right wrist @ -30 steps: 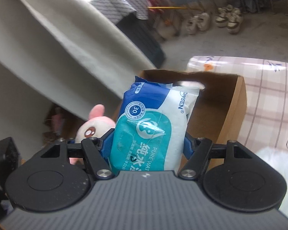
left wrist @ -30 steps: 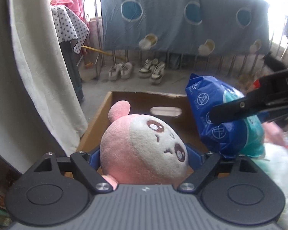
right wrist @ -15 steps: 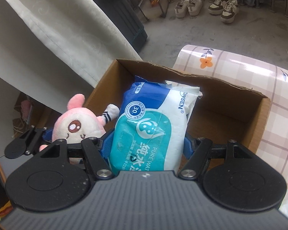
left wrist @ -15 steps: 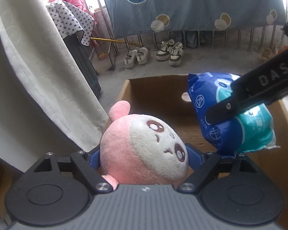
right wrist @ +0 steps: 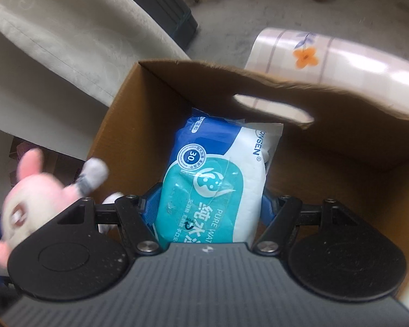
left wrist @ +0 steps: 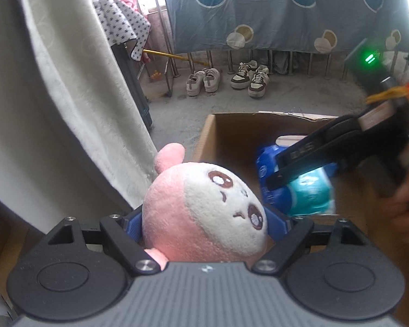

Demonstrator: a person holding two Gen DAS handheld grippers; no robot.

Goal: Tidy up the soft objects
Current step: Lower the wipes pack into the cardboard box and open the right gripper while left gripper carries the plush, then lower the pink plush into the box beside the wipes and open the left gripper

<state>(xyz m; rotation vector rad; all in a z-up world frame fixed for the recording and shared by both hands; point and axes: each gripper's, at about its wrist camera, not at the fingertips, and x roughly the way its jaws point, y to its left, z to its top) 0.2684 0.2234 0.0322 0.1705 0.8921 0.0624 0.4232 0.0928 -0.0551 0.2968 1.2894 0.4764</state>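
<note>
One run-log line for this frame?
left gripper: shut on plush toy | right gripper: shut on wipes pack, inside cardboard box

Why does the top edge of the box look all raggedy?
The cardboard box's far wall has a torn, uneven top edge, dipping toward its handle hole. Otherwise nothing looks spilled: the wet wipes pack and pink plush toy sit held in the grippers.

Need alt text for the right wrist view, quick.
The right tool holds a blue and teal wipes pack down inside an open cardboard box. A pink plush shows blurred at the left, outside the box wall.
</note>
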